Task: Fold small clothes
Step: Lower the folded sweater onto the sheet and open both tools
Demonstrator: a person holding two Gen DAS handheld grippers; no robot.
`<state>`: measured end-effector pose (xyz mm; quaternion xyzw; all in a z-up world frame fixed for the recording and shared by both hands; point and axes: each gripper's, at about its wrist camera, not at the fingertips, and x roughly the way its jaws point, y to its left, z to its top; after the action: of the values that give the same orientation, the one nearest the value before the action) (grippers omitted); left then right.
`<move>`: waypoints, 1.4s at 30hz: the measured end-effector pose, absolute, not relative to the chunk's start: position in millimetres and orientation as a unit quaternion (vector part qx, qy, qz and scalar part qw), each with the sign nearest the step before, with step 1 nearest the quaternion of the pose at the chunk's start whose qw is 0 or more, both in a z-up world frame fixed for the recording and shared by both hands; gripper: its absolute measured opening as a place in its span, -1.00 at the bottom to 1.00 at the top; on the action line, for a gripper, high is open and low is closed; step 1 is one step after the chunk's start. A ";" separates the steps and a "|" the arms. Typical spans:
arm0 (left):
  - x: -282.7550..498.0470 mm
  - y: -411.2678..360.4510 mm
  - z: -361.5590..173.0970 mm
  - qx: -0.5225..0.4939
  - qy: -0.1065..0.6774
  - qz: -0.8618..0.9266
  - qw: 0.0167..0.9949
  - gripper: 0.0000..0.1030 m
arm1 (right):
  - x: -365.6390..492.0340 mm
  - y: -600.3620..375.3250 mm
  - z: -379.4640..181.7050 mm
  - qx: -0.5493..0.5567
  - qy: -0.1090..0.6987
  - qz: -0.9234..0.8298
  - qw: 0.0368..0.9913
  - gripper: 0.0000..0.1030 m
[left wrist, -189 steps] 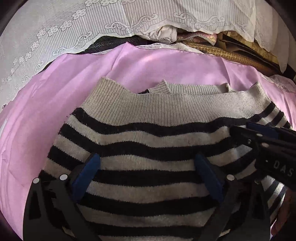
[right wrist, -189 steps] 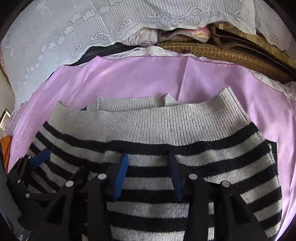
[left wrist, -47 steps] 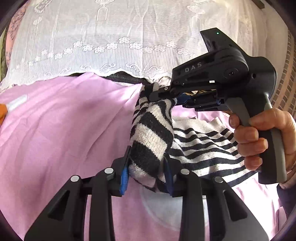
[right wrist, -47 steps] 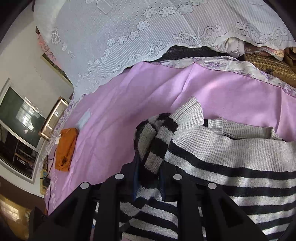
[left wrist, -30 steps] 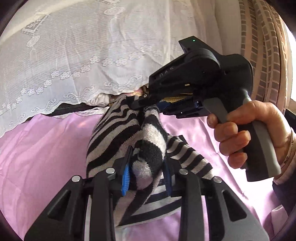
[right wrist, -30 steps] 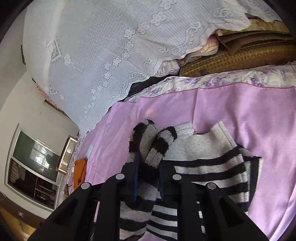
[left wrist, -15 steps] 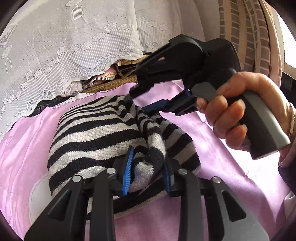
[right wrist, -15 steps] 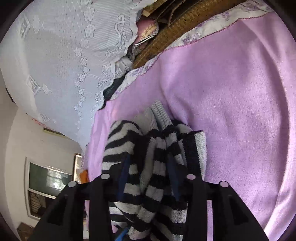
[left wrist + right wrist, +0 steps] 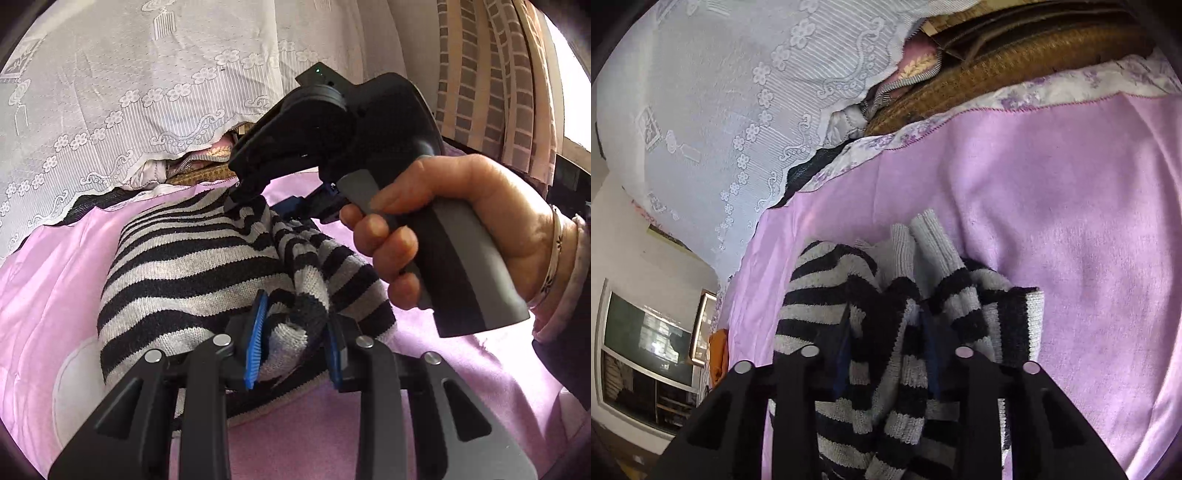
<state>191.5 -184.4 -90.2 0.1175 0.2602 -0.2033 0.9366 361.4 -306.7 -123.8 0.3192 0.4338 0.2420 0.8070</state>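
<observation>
A grey-and-black striped knit sweater [image 9: 192,266] lies folded over on a pink blanket [image 9: 48,288]. My left gripper [image 9: 295,332] has its blue pads parted around the sweater's near edge, a fold of knit lying between them. My right gripper, a black handheld unit in a hand, shows in the left wrist view [image 9: 258,201] with its tips at the sweater's far edge. In the right wrist view the right gripper [image 9: 888,332] is parted too, with a striped fold [image 9: 886,354] loose between its fingers and the ribbed hem [image 9: 923,243] beyond.
White lace curtain [image 9: 129,92] hangs behind the blanket. A woven brown mat and bundled fabrics [image 9: 997,62] sit at the blanket's far edge. An orange cloth [image 9: 718,354] lies far left. The pink blanket [image 9: 1071,221] spreads wide to the right.
Both grippers carried the pinched sweater edge over and laid it down on the blanket. Over the last half second both sets of jaws have widened around the knit.
</observation>
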 end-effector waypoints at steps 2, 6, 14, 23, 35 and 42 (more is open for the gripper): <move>189.7 -184.4 -84.0 0.109 0.257 -0.208 0.937 -0.48 | 356.9 -309.7 -110.4 0.303 0.417 0.247 0.820 -0.48; 188.4 -195.7 -74.7 0.106 0.257 -0.222 0.935 -0.48 | 352.8 -330.2 -97.4 0.302 0.404 0.247 0.827 -0.50; 188.3 -220.8 -103.3 0.138 0.275 -0.233 0.922 -0.45 | 357.8 -356.8 -151.4 0.332 0.442 0.211 0.806 -0.50; 165.0 -167.2 -68.6 0.077 0.266 -0.266 0.923 -0.03 | 343.2 -361.1 -138.6 0.327 0.445 0.184 0.813 -0.20; 240.7 -107.9 -84.4 0.063 0.318 -0.134 0.936 0.25 | 301.9 -302.5 -67.8 0.231 0.399 0.208 0.863 -0.20; 239.1 -114.9 -112.9 0.067 0.331 -0.149 0.929 0.25 | 316.3 -284.8 -124.8 0.233 0.452 0.188 0.840 -0.68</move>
<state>239.1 -114.9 -112.9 0.0666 0.3310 -0.1494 0.9293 316.3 -284.8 -124.8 0.2334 0.4522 0.1875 0.8402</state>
